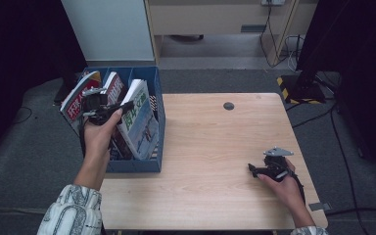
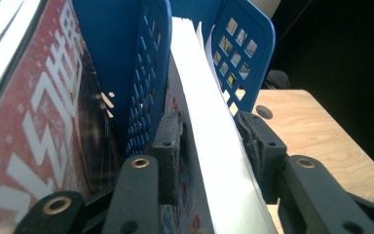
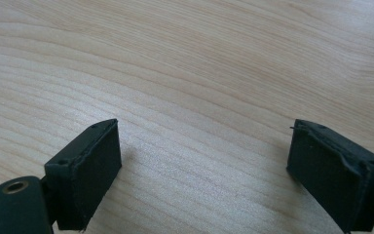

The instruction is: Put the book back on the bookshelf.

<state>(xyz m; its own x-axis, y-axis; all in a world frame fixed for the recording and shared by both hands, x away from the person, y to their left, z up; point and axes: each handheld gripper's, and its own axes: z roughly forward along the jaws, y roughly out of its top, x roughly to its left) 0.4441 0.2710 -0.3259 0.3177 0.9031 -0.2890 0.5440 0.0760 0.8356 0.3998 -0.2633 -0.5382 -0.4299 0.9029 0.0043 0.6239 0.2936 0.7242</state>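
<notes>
A blue file rack (image 1: 147, 164) stands at the table's left edge with several magazines upright in its slots. My left gripper (image 1: 126, 107) reaches over it from the near side. In the left gripper view its jaws (image 2: 213, 141) flank the thick white-edged magazine (image 2: 209, 97) in the right slot and sit close to both faces without visibly squeezing it. That magazine (image 1: 139, 115) leans to the right. A red-covered magazine (image 2: 39, 122) fills the slot to the left. My right gripper (image 1: 250, 169) rests low over the table (image 1: 215, 147) at the near right, open, with bare wood between its pads (image 3: 204, 161).
A round cable hole (image 1: 228, 105) sits near the table's far edge. Beyond the table are grey carpet, cables and a stand with black-and-yellow tape (image 1: 289, 88). A person's patterned sleeve (image 1: 73, 213) comes in at the bottom left.
</notes>
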